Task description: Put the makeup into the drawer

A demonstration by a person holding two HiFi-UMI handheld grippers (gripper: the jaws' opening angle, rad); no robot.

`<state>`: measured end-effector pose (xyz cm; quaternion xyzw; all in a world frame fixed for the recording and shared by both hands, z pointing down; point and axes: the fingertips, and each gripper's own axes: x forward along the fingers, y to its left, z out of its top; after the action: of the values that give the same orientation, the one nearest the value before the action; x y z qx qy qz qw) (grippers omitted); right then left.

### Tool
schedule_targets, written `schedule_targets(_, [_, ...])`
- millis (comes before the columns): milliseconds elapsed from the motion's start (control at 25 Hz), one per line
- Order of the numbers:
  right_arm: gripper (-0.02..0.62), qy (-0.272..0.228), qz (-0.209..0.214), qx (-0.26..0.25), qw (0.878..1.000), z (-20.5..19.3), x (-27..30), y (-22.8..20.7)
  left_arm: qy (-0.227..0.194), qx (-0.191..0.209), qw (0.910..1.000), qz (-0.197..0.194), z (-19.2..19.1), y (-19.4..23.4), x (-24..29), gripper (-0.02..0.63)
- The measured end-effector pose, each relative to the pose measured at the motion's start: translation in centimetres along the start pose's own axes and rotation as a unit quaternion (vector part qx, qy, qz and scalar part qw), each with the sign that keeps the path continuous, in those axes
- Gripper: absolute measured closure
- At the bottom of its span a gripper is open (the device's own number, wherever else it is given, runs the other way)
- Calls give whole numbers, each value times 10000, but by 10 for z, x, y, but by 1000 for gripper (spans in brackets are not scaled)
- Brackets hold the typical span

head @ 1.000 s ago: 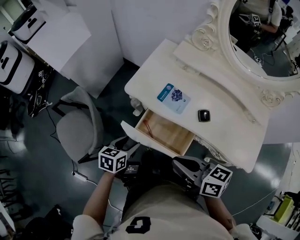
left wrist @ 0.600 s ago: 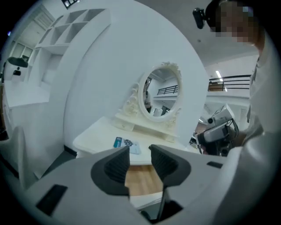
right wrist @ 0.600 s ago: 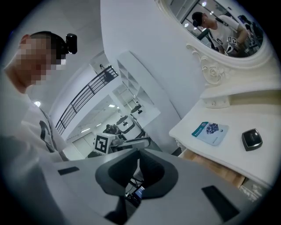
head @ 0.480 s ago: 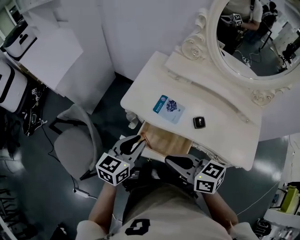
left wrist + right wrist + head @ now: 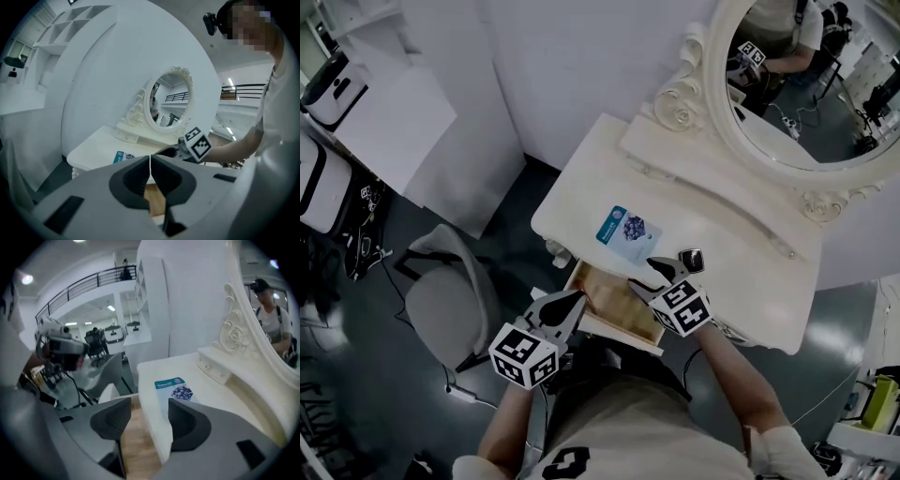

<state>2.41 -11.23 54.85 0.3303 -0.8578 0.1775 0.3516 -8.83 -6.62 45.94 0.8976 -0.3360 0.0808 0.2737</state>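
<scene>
A blue-and-white makeup packet (image 5: pixel 625 230) lies flat on the white dressing table (image 5: pixel 741 281), with a small black compact (image 5: pixel 691 260) to its right. Below them the wooden drawer (image 5: pixel 614 302) stands pulled out. My right gripper (image 5: pixel 649 278) hangs over the drawer's back, close to the packet and compact. Its jaws are opening, with nothing gripped. In the right gripper view they (image 5: pixel 150 417) straddle the table's front edge, with the packet (image 5: pixel 174 388) just ahead. My left gripper (image 5: pixel 574 302) is shut and empty at the drawer's front left corner; its jaws (image 5: pixel 150 161) meet.
A grey chair (image 5: pixel 441 300) stands left of the table, close to the drawer. The oval mirror (image 5: pixel 787 84) in its carved frame rises behind the tabletop. White partition walls (image 5: pixel 572 56) close off the back. Cases sit on a white counter (image 5: pixel 366 112) at the far left.
The right gripper swung up from beside the body to over the drawer and opened its jaws. The left gripper rose to the drawer's front and closed its jaws.
</scene>
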Motion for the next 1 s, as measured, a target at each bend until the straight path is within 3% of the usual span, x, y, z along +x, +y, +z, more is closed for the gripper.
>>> schedule_targets(200, [347, 662, -153, -1131, 9913, -17, 48, -24, 104, -120, 9998, -138, -7, -21, 6, 543])
schedule_targets(480, [325, 1428, 243, -1479, 9783, -56, 80, -18, 225, 27, 9997, 22, -11, -28, 2, 543])
schedule_targets(760, [325, 1382, 82, -2121, 9674, -70, 77, -9, 341, 237, 9991, 129, -17, -32, -4, 543])
schedule_targets(1000, [327, 1255, -8, -2034, 9710, -80, 68, 10, 228, 238, 9994, -96, -20, -39, -6, 543])
